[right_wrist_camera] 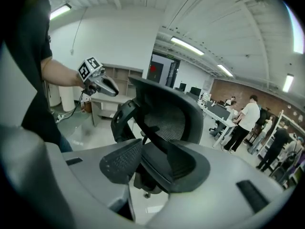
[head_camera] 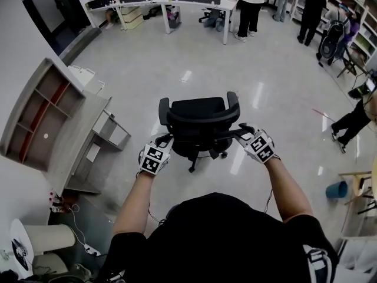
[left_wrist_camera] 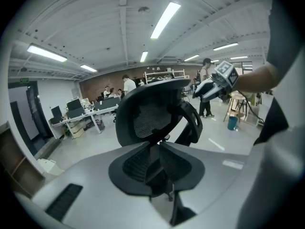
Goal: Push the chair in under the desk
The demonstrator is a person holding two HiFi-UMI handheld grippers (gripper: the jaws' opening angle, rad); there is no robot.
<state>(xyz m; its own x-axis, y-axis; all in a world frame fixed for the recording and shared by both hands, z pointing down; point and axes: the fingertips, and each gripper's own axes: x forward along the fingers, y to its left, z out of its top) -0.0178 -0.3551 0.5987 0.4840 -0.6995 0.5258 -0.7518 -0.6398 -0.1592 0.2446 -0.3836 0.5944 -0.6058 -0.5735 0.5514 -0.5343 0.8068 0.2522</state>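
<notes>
A black mesh office chair (head_camera: 199,122) stands on the pale floor with its backrest toward me. The grey desk (head_camera: 73,152) is to its left, against the wall. My left gripper (head_camera: 164,141) is at the backrest's left rear edge. Its pads (left_wrist_camera: 128,163) stand a narrow gap apart, with dark lower parts of the chair (left_wrist_camera: 152,118) showing through. My right gripper (head_camera: 242,131) is at the backrest's right edge. Its jaws are wide apart, and the edge of the chair (right_wrist_camera: 167,118) runs between the pads (right_wrist_camera: 119,159) without being pressed.
A shelf unit (head_camera: 35,119) sits on the desk. Cables (head_camera: 76,229) and a white bin (head_camera: 47,237) lie near my left side. Long desks (head_camera: 171,2) and several people stand at the far end. A blue bucket (head_camera: 337,188) is at the right.
</notes>
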